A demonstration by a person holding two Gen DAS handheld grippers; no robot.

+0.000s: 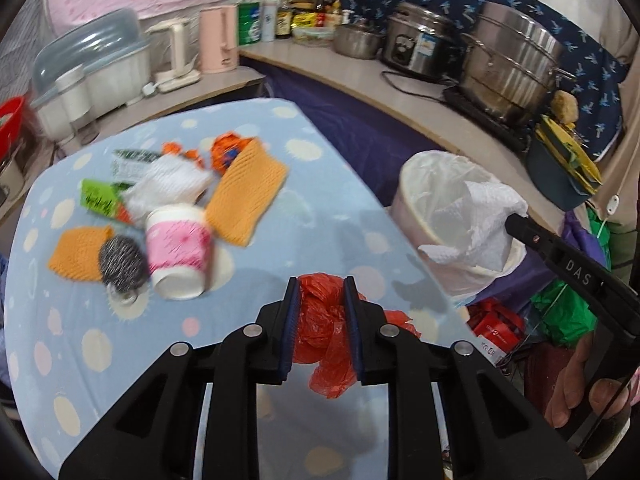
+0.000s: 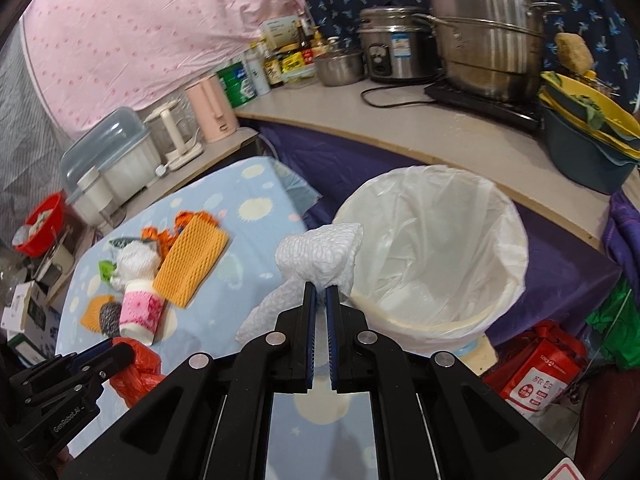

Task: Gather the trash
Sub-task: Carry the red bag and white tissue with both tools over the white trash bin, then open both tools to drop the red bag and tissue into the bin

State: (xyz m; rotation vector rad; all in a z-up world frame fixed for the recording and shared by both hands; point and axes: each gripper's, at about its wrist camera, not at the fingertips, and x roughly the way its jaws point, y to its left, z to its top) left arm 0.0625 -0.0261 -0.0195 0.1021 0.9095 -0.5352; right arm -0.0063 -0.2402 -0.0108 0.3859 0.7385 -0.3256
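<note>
Left wrist view shows my left gripper (image 1: pixel 321 286) clamped on a crumpled red plastic bag (image 1: pixel 320 320) above the near edge of the blue spotted cloth (image 1: pixel 320 208). Right wrist view shows my right gripper (image 2: pixel 320 292) pinching a white paper towel (image 2: pixel 320 254) just beside the white-lined trash bin (image 2: pixel 500 248). Far left on the cloth lie a pink paper cup (image 1: pixel 178 250), orange foam netting (image 1: pixel 246 196) and a steel scourer (image 1: pixel 122 266).

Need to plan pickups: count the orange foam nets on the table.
2. A large foam net lies at the pile's right side, beside the cup. A smaller one lies at the left, partly under the scourer. More may be hidden under the pile.
</note>
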